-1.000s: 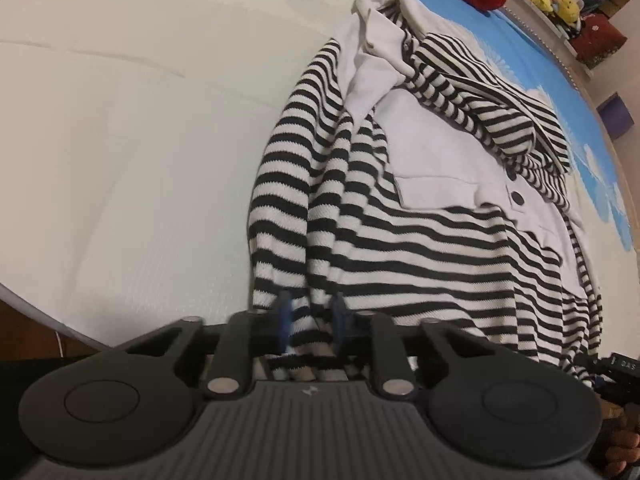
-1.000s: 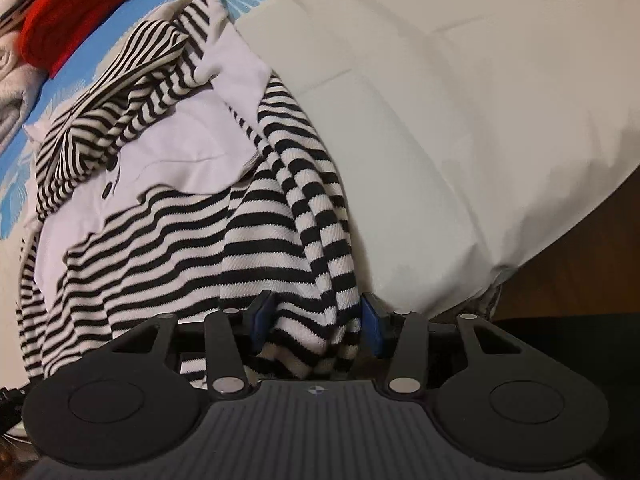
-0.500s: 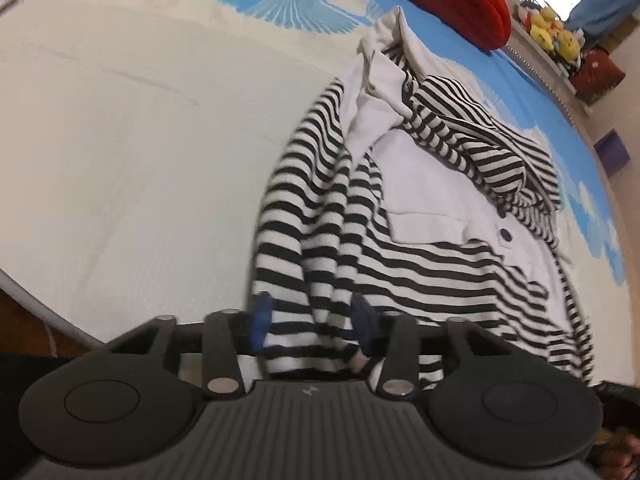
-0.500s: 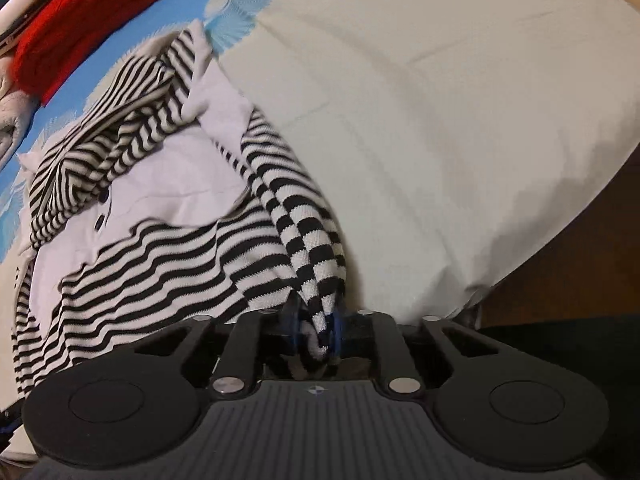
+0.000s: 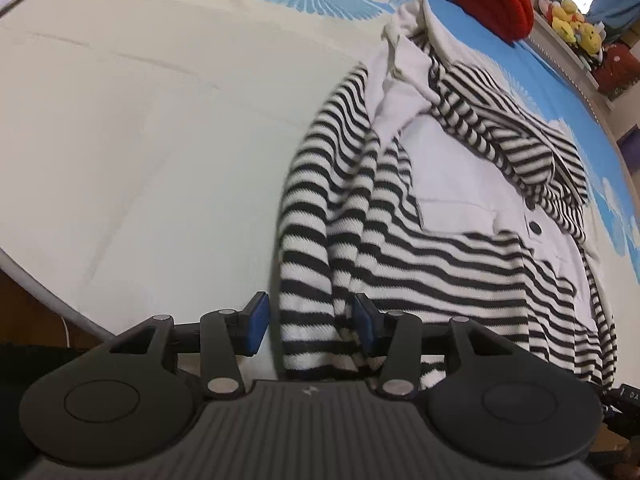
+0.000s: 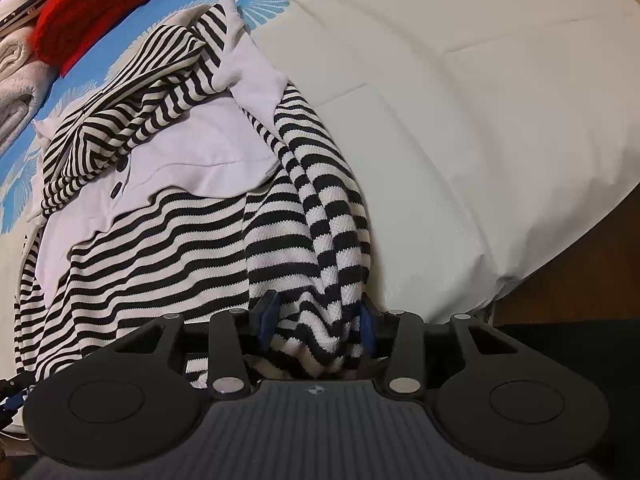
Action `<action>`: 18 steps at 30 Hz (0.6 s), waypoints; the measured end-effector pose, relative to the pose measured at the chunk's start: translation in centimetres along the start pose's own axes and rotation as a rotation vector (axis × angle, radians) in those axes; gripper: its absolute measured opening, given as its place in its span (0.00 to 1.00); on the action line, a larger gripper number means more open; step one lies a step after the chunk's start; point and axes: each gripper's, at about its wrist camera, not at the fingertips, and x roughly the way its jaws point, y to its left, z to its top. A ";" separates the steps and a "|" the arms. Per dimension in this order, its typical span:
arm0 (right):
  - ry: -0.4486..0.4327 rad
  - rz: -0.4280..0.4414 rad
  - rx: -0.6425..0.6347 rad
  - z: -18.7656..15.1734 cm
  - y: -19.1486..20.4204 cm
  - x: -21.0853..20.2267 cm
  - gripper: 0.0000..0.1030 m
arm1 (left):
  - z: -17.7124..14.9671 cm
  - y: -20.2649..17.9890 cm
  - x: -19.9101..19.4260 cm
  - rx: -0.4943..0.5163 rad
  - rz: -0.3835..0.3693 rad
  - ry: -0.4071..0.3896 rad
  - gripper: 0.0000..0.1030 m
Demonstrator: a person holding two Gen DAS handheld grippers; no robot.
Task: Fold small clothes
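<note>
A black-and-white striped top with white front panels and dark buttons (image 5: 448, 216) lies spread on the bed; it also shows in the right wrist view (image 6: 168, 184). My left gripper (image 5: 310, 322) is open, its blue pads either side of the hem of one striped sleeve (image 5: 308, 264). My right gripper (image 6: 318, 322) is open, with the bunched end of the other striped sleeve (image 6: 324, 240) lying loose between its pads.
The bed has a cream sheet (image 5: 132, 152) with blue fan prints. A red knit garment (image 6: 104, 8) and folded grey cloth (image 6: 16, 80) lie at the far side. Plush toys (image 5: 572, 28) sit on a shelf. The bed edge drops to brown floor (image 6: 580, 280).
My left gripper opened and let go of its sleeve. My right gripper closed on its sleeve half a second ago, then opened again. The garment shifted slightly.
</note>
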 end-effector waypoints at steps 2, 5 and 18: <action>0.005 0.000 -0.008 -0.1 0.1 0.1 0.42 | -0.2 -0.3 0.1 0.014 -0.010 0.008 0.51; 0.012 -0.001 -0.029 -0.1 0.3 0.2 0.43 | -0.5 -1.0 0.1 0.060 0.002 0.005 0.41; -0.026 -0.014 0.032 0.2 -1.1 -0.5 0.13 | -1.0 -0.6 -1.2 0.024 -0.029 0.003 0.16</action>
